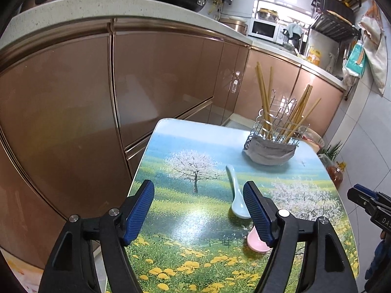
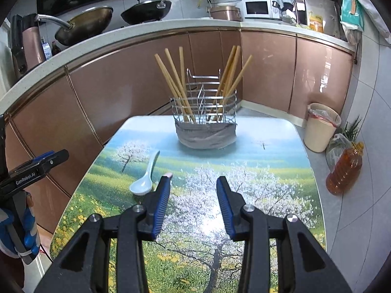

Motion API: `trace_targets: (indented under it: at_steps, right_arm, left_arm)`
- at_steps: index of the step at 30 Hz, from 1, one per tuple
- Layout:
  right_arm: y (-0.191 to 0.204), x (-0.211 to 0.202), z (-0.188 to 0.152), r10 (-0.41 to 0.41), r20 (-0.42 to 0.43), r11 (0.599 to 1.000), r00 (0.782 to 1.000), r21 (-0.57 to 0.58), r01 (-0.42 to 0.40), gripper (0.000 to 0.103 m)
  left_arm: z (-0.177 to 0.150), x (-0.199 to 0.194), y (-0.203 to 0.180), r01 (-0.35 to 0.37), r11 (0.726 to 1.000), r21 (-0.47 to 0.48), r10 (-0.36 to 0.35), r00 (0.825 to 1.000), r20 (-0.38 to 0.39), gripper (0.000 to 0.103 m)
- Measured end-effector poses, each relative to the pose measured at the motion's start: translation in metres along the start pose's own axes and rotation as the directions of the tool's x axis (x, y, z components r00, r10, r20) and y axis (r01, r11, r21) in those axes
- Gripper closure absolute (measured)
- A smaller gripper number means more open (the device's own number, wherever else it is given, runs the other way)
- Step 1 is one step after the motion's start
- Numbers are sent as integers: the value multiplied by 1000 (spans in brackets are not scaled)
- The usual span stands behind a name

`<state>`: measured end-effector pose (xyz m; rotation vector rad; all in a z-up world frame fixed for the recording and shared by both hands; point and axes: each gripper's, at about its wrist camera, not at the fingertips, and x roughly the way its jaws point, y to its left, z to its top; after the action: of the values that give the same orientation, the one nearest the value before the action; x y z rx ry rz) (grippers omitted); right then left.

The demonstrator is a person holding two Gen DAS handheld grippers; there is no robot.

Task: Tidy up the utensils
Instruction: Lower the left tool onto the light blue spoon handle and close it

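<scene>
A wire utensil holder (image 2: 205,112) with a grey cloth round its base stands at the far end of the flower-print table (image 2: 268,171), with several wooden chopsticks (image 2: 176,78) in it. It also shows in the left wrist view (image 1: 271,144). A light blue spoon (image 1: 235,193) lies on the table, bowl toward me, and shows in the right wrist view (image 2: 145,175). A pink spoon (image 1: 255,243) lies just nearer, partly hidden behind my left gripper's right finger; only its handle tip (image 2: 168,175) shows in the right wrist view. My left gripper (image 1: 199,195) and right gripper (image 2: 193,180) are both open and empty above the table.
Brown cabinets (image 1: 158,78) under a countertop with pans (image 2: 146,12) run along the left and back. On the floor to the right are a beige bin (image 2: 320,129), a bag of greens (image 2: 342,144) and an oil bottle (image 2: 344,171).
</scene>
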<state>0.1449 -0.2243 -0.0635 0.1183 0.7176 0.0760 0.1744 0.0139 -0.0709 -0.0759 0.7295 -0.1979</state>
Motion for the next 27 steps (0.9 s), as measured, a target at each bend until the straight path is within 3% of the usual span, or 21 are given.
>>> trace_targets:
  at_steps: [10,14,18,27]
  right_arm:
    - [17,24,-4,19,-82,999,996,-35,-22,65]
    - [26,35,-5,35,-106,998,994,-53,-41,56]
    - [35,48,-8,64,-143,995,988,-69,-74,56]
    - [29,72,-3,142,-215,989,966,-3,-146,56]
  left_arm:
    - [-4,15,12,-43,999,5,43,998,-51,28]
    - [-6,23,16,-76,997,13,77,994,-77,28]
    - [-6,32,18,-88,996,17,89,991,-105,28]
    - [-1,61,7,-50,998,46,58,979,-193,28]
